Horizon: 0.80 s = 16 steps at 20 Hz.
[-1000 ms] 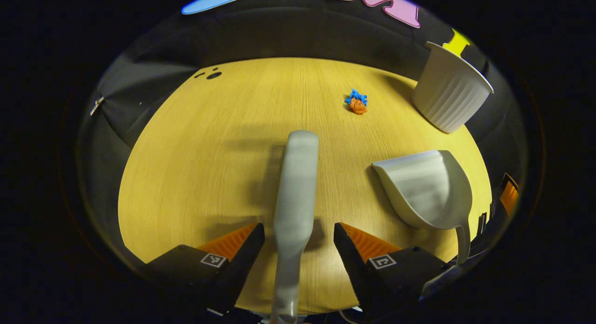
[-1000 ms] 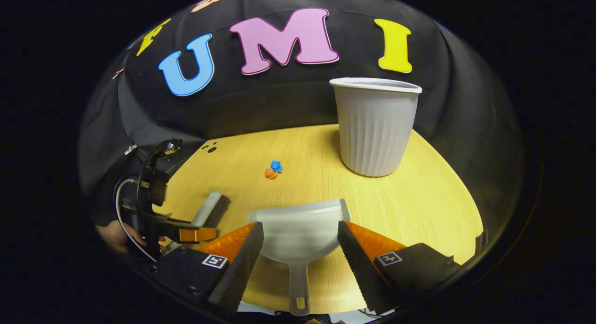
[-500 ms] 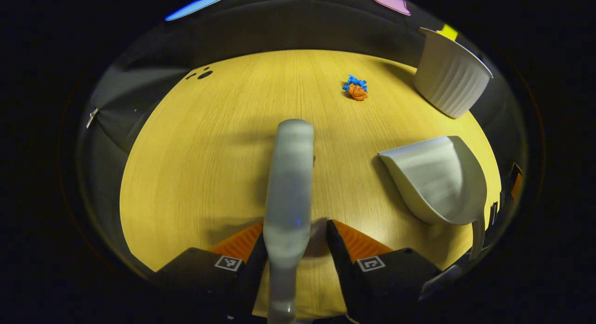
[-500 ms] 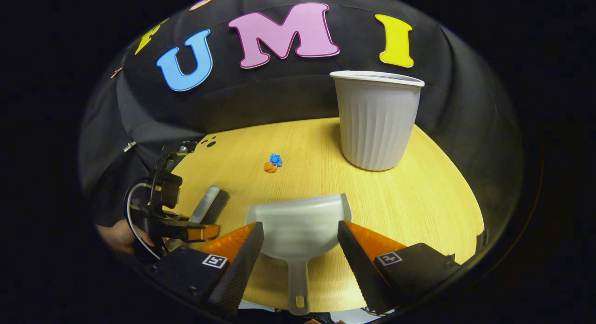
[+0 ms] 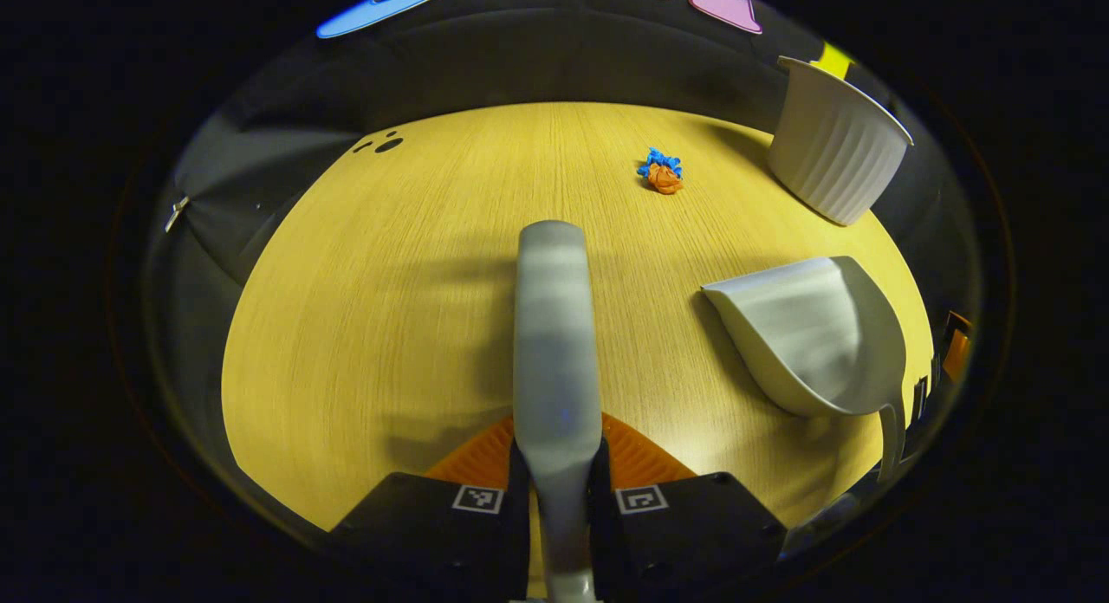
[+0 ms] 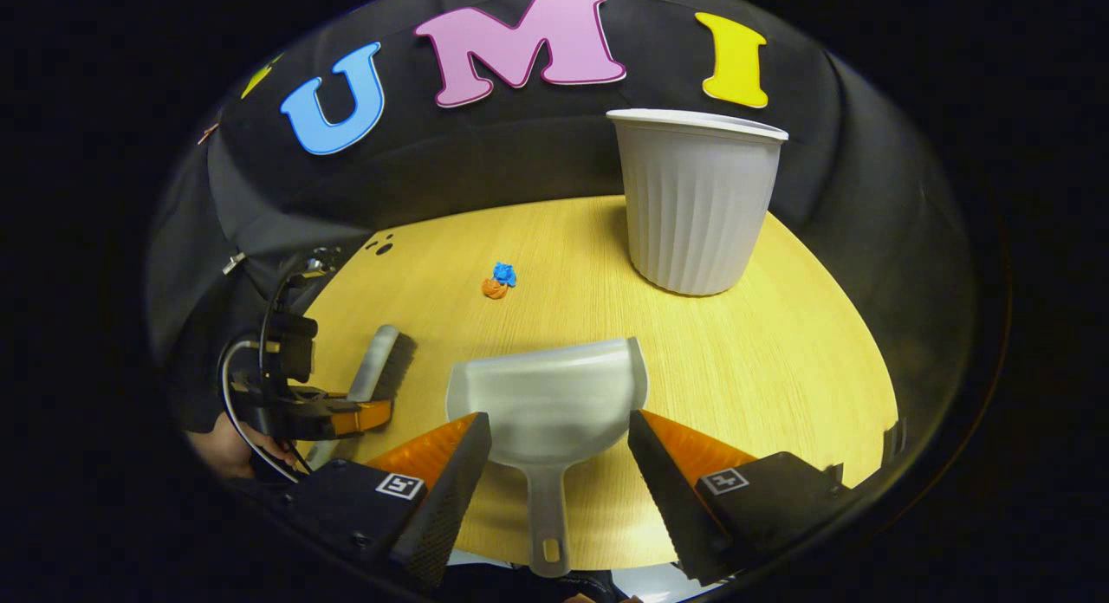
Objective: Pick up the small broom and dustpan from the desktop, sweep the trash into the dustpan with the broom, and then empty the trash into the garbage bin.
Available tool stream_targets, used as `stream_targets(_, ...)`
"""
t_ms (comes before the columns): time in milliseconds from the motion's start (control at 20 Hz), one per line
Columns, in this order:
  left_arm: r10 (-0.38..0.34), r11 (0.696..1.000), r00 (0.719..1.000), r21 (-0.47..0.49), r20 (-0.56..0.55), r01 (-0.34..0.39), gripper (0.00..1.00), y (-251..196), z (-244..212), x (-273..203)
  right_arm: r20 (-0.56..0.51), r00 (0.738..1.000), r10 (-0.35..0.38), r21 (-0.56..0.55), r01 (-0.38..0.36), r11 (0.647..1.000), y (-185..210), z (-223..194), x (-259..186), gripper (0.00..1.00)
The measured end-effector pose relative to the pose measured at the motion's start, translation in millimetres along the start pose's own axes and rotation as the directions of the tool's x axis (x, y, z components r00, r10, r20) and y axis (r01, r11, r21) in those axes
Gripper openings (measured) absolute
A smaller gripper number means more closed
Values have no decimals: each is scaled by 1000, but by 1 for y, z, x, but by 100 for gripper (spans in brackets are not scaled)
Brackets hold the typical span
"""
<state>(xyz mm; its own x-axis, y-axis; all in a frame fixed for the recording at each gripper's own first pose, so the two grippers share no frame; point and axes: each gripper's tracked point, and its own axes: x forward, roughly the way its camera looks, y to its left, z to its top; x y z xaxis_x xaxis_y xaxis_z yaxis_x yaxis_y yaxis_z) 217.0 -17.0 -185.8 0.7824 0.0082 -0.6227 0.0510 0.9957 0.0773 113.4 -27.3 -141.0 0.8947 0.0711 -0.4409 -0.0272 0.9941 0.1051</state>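
Left gripper view: my left tool (image 5: 557,477) clamps the broom (image 5: 554,343); right tool (image 6: 559,460) gapes astride the dustpan (image 6: 548,395) handle; grasp it next.

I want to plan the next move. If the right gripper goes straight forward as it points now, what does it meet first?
The dustpan: the right gripper is open, and the dustpan's handle lies between its fingers, the scoop just ahead. The bin stands farther on, slightly right.
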Motion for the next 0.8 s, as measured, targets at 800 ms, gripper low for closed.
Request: stream_targets(800, 3, 992, 986, -127, 168, 18, 29, 34, -4, -78, -282, 958, -59, -15, 57, 998, -1, -78, 13, 100)
